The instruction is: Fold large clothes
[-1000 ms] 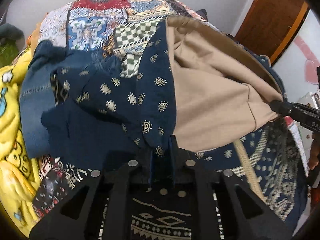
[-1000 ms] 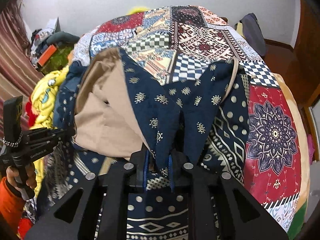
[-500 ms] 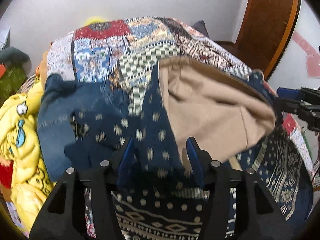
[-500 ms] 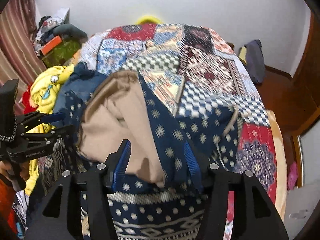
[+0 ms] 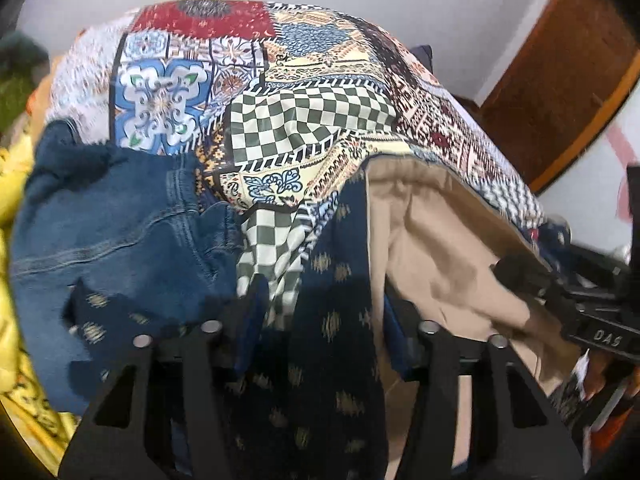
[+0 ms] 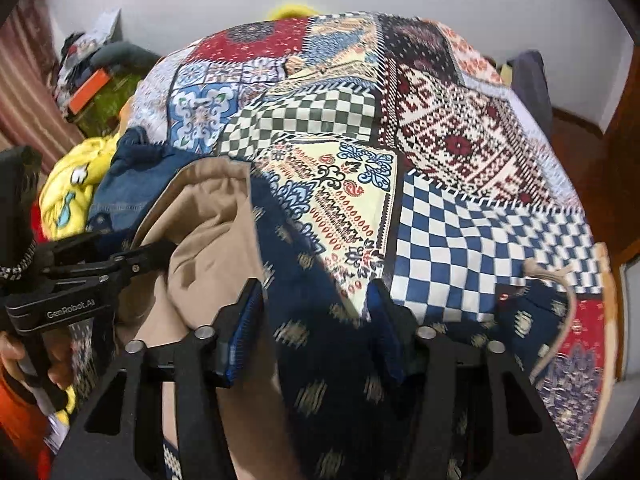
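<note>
Left to right: yellow blanket at bed edge, jeans beside it. Navy printed garment, tan lining up, lies on patchwork bedspread. Left claw released, jaws have just been closing, fabric between the pads but not pinched. Right claw likewise: released, just been closing, navy cloth lying loose in the gap.

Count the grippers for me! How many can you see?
2. The left gripper and the right gripper sit side by side over the navy patterned garment, left one nearer the jeans.
</note>
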The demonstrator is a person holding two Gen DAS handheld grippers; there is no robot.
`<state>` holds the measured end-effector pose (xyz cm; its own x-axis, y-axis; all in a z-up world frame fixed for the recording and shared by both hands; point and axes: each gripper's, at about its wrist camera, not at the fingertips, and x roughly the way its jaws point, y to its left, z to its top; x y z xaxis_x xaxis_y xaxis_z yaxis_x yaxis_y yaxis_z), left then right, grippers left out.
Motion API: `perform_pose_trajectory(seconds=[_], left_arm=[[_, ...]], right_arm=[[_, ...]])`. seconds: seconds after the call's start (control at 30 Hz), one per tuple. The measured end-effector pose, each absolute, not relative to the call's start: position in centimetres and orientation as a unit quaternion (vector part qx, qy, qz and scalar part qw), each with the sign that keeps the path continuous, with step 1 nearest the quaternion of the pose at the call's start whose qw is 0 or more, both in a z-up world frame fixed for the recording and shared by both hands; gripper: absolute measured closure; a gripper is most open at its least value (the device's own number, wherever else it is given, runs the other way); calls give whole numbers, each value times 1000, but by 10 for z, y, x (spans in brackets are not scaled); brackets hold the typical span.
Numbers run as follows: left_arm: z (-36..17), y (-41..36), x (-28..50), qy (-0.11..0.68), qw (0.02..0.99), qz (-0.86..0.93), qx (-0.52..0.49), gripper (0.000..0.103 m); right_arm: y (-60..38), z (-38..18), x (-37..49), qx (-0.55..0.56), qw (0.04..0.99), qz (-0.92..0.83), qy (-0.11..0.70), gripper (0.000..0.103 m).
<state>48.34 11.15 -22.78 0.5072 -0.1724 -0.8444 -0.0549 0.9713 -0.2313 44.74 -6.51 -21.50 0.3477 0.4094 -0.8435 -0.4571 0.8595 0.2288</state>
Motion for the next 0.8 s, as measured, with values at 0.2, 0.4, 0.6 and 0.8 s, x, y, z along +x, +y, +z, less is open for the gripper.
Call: perform_pose_trajectory(seconds=[0.2,0.4,0.6,0.8], left_arm=[[-206,98,474,460,873,-101,-123,92],[-152,82,435,429,886,-145,-97,93],[-120,66,377,421,889,-168,-67,93],[-141,44,334,462,867,-180,-53,93]], right_arm=[[-70,-203,438,5,808,290,512,88],[-76,-160,399,-1,814,329,478,92],[-98,-131,345,-1,814,349,464,92],[-116,-143,301,-10,804,340,487,91]])
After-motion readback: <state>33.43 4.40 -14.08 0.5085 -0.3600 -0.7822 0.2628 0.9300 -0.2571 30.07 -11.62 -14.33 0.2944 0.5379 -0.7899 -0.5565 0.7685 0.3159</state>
